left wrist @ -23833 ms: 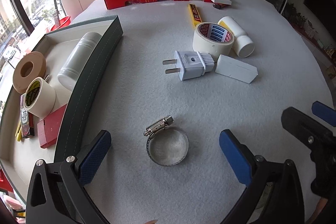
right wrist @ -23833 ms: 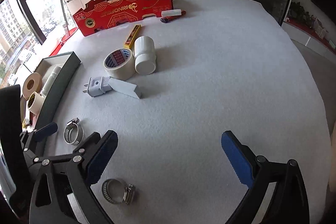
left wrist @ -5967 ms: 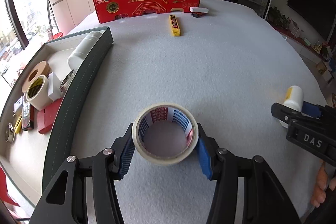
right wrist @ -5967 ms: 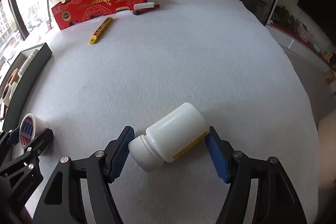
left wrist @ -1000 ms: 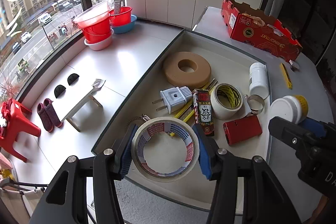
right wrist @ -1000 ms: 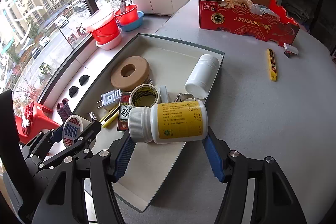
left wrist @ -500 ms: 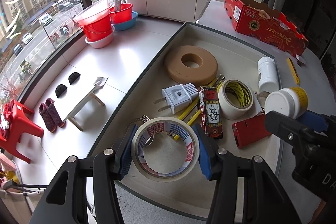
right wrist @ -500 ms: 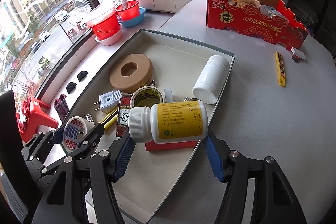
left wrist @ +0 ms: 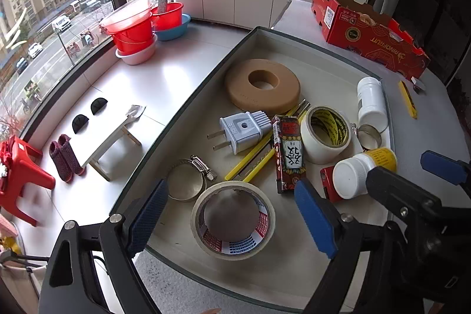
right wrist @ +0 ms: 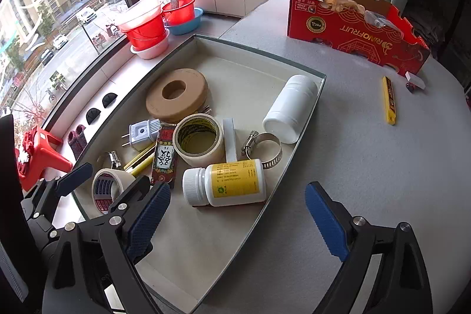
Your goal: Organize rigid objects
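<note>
Both my tools are released: left tool (left wrist: 231, 211) straddles the tape roll (left wrist: 233, 219) lying in the tray (right wrist: 250, 228); right tool (right wrist: 237, 214) stands clear of the yellow-labelled bottle (right wrist: 225, 182) there, label print illegible. Red box (right wrist: 356, 27) reads "RINOFRUIT", inverted; the red item under the bottle is mostly hidden.

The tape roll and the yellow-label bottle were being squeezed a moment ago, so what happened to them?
Both were let go. The left hand-held gripper opened, leaving the red-printed tape roll in the grey tray. The right hand-held gripper opened, dropping the white yellow-label bottle there. The other tray items stayed put.
</note>
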Action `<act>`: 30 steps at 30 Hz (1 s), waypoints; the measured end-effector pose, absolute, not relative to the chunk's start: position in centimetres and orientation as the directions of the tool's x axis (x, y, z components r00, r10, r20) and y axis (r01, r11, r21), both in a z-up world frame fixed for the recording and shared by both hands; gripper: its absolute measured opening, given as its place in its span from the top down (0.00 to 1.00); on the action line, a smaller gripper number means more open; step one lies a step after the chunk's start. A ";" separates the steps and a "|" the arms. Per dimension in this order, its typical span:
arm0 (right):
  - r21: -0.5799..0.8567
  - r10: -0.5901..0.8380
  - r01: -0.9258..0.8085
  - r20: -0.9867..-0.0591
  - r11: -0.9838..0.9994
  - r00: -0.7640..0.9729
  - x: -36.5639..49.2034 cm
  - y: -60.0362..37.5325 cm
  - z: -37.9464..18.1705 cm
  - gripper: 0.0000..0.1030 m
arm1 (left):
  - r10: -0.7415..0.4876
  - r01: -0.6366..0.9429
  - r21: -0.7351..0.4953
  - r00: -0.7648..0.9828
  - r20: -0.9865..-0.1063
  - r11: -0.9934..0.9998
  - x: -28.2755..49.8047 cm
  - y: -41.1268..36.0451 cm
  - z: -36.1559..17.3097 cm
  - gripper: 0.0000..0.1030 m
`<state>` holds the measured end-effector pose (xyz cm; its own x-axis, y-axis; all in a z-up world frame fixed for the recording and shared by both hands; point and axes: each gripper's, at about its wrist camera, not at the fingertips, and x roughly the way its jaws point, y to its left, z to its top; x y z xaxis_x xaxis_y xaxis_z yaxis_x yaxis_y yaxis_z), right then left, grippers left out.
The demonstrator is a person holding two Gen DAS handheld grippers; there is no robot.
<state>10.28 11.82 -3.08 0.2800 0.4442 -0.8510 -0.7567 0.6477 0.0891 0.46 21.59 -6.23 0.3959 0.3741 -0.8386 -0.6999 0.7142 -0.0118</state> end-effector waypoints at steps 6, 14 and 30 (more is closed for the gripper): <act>0.087 0.446 -0.750 -0.846 0.656 0.293 10.3 10.0 -1.9 0.00 | 0.359 -0.693 -0.043 0.424 -0.831 0.720 -0.6 21.2 -4.9 0.00; 0.255 0.539 -0.706 -0.816 0.661 0.210 10.3 7.1 -0.8 0.00 | 0.375 -0.685 -0.089 0.498 -0.782 0.723 -3.3 19.9 -2.7 0.00; 0.212 0.496 -0.746 -0.849 0.632 0.180 8.2 7.8 0.2 0.00 | 0.392 -0.725 -0.025 0.400 -0.828 0.688 -4.5 17.5 -1.9 0.00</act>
<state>8.16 7.83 0.20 0.1795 0.4964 -0.8493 -0.7455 0.6320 0.2118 -4.45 17.48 -1.87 0.4001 0.3921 -0.8284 -0.7255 0.6878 -0.0248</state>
